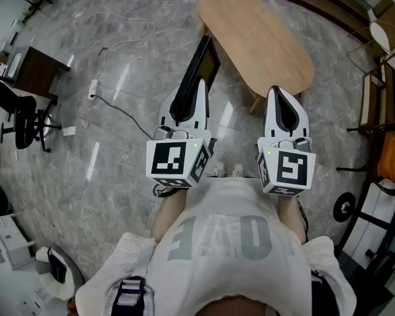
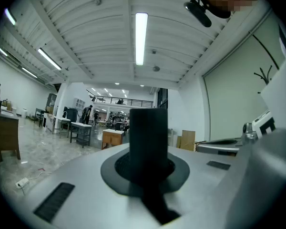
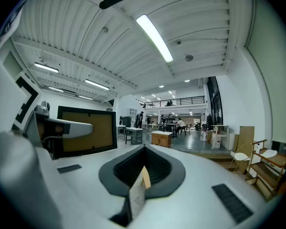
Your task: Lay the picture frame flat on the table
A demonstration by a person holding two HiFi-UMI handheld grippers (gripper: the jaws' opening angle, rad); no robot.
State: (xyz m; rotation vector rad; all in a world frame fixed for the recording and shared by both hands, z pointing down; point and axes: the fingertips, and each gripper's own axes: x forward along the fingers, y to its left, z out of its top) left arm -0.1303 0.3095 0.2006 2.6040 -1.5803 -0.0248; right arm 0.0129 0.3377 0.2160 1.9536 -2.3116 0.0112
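Observation:
A black picture frame (image 1: 208, 56) is held up edge-on above the floor, just left of the oval wooden table (image 1: 263, 38). My left gripper (image 1: 187, 96) is shut on its lower edge. In the left gripper view the frame's black edge (image 2: 148, 132) stands upright between the jaws. The right gripper view shows the frame's brown board (image 3: 86, 130) at the left, with the left gripper (image 3: 62, 127) in front of it. My right gripper (image 1: 286, 109) hangs beside the table's near end, shut and holding nothing; its jaws (image 3: 142, 175) sit together.
A white power strip (image 1: 92, 88) and cables lie on the marble floor at the left. A dark desk (image 1: 38, 71) and an office chair (image 1: 21, 120) stand at the far left. Wooden chairs (image 1: 380, 97) and a weight plate (image 1: 344, 207) are at the right.

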